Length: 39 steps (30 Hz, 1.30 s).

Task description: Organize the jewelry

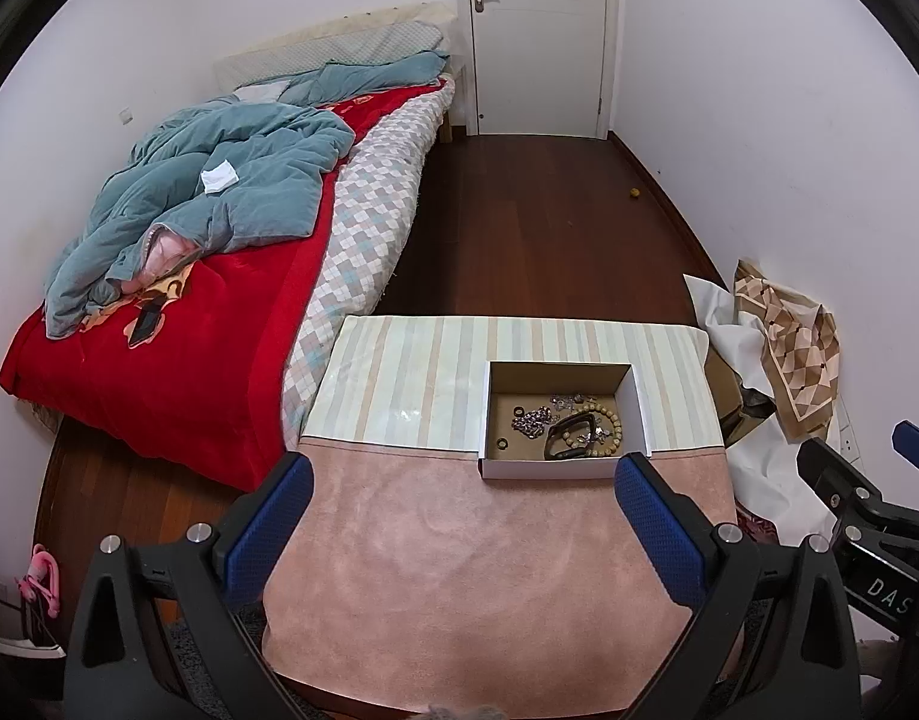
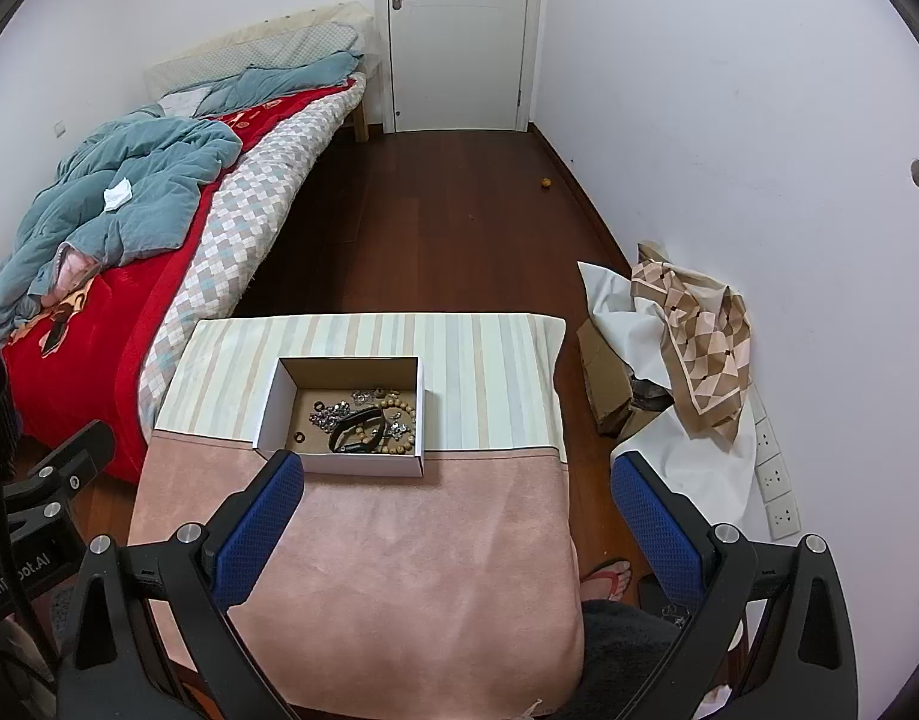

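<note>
A white cardboard box (image 1: pixel 639 414) stands on the table where the striped cloth meets the pink cloth; it also shows in the right wrist view (image 2: pixel 270 405). Inside lie a wooden bead bracelet (image 1: pixel 609 420), a black band (image 1: pixel 570 435), a silver chain (image 1: pixel 534 420) and small dark rings (image 1: pixel 501 443). The same jewelry shows in the right wrist view (image 2: pixel 363 420). My left gripper (image 1: pixel 462 480) is open and empty, held above the pink cloth in front of the box. My right gripper (image 2: pixel 456 480) is open and empty, to the right of the box.
The table carries a pink cloth (image 1: pixel 459 570) near me and a striped cloth (image 1: pixel 411 372) beyond. A bed with a red blanket (image 1: pixel 177 372) lies to the left. A patterned scarf (image 2: pixel 699 348), white sheets and a cardboard box sit on the floor at right. A foot in a sandal (image 2: pixel 609 579) is beside the table.
</note>
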Each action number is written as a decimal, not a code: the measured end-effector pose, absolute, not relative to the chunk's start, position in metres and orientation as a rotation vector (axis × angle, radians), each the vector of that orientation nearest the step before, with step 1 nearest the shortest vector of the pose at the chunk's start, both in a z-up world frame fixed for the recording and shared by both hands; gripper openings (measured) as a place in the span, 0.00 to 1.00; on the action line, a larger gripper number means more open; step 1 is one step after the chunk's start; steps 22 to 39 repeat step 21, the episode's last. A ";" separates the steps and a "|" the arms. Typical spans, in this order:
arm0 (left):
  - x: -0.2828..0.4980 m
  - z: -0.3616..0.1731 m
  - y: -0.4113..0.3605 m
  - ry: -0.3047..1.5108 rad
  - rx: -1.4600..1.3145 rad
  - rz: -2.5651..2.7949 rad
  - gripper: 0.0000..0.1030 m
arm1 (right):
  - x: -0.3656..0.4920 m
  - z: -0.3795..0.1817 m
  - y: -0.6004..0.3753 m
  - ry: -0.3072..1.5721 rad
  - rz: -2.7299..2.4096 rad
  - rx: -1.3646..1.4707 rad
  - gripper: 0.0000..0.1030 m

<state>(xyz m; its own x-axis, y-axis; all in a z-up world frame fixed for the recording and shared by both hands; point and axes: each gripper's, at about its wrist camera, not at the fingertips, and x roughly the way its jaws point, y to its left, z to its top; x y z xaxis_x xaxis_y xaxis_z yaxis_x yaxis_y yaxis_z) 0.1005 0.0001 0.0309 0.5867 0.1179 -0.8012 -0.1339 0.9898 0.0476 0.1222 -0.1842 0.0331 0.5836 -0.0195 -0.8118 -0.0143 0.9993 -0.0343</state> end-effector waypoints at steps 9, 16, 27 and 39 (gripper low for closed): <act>0.099 0.031 0.001 0.932 -0.021 0.150 0.99 | 0.122 0.033 -0.184 0.947 -0.004 -0.039 1.00; 0.099 0.031 0.002 0.933 -0.026 0.146 0.99 | 0.122 0.033 -0.184 0.948 -0.003 -0.038 1.00; 0.099 0.030 0.003 0.936 -0.027 0.142 0.99 | 0.122 0.034 -0.184 0.947 -0.003 -0.039 1.00; 0.099 0.030 0.003 0.936 -0.027 0.142 0.99 | 0.122 0.034 -0.184 0.947 -0.003 -0.039 1.00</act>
